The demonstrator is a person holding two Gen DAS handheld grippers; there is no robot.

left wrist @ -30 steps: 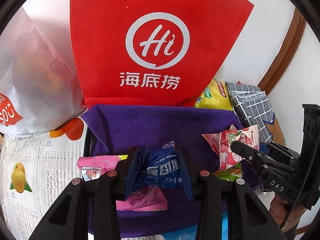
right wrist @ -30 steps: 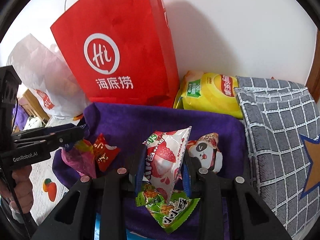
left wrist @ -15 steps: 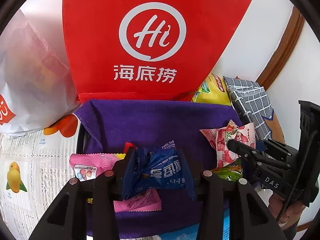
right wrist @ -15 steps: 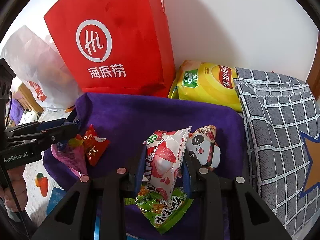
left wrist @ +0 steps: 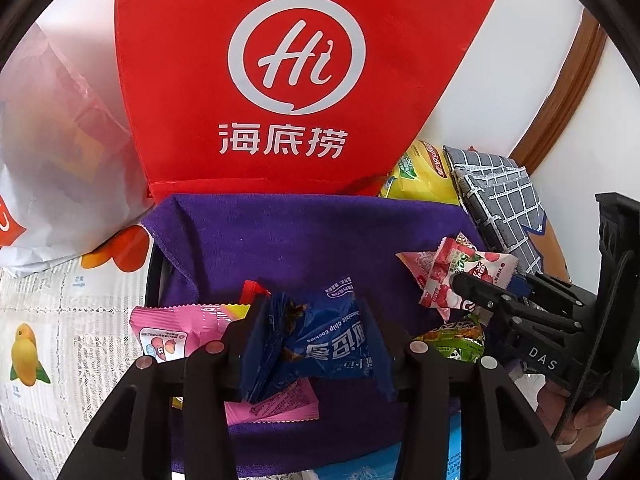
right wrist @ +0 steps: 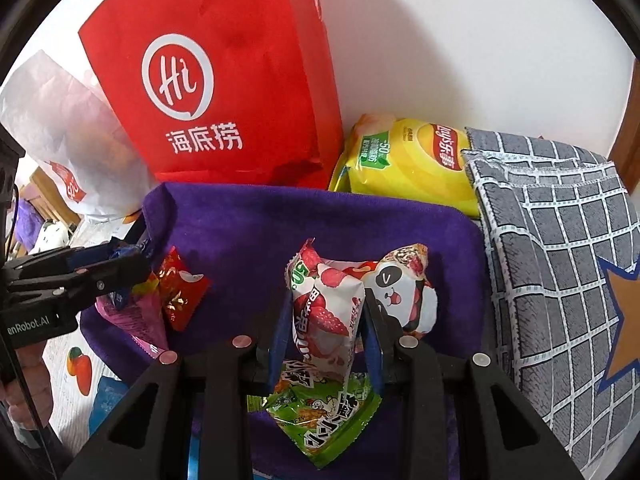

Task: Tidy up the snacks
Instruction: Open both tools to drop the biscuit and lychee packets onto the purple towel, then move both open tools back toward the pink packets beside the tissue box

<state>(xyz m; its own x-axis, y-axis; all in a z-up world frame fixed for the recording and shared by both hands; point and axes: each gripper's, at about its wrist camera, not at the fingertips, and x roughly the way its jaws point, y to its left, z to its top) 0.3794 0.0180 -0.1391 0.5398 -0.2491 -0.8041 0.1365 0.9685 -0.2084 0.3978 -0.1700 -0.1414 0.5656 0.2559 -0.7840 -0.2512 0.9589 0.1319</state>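
A: Left gripper point(left wrist: 314, 334): a crumpled blue foil cookie packet point(left wrist: 320, 344) sits between its jaws, which have just been opening; pads look close against the foil, but real pressure I cannot tell. It is over the purple cloth point(left wrist: 304, 236), soft nap, hemmed edge. Print reads "chocolate chip cookies", upside down.

B: Right gripper point(right wrist: 324, 328): narrow, clamped on a puffy white packet with strawberries point(right wrist: 326, 312), glossy, crimped top, held upright above the same cloth point(right wrist: 248, 232).

A: Under my jaws, a flat pink packet point(left wrist: 176, 328) with a zigzag seal.

B: Only my view shows the panda-face packet point(right wrist: 404, 292), just right of the strawberry one, and the red foil packet point(right wrist: 180, 292) near the left gripper. A green packet point(right wrist: 324, 420) lies flat below.

A: Behind the cloth, a red non-woven bag point(left wrist: 296, 72), stiff, white ring logo "Hi" over Chinese characters. Left: thin white plastic bag point(left wrist: 52, 152); tablecloth with fruit prints point(left wrist: 48, 320).

B: Yellow chip bag point(right wrist: 408, 160), pillowy, red Lay's roundel. Right: grey checked fabric point(right wrist: 560, 248), woven, with a brown star.
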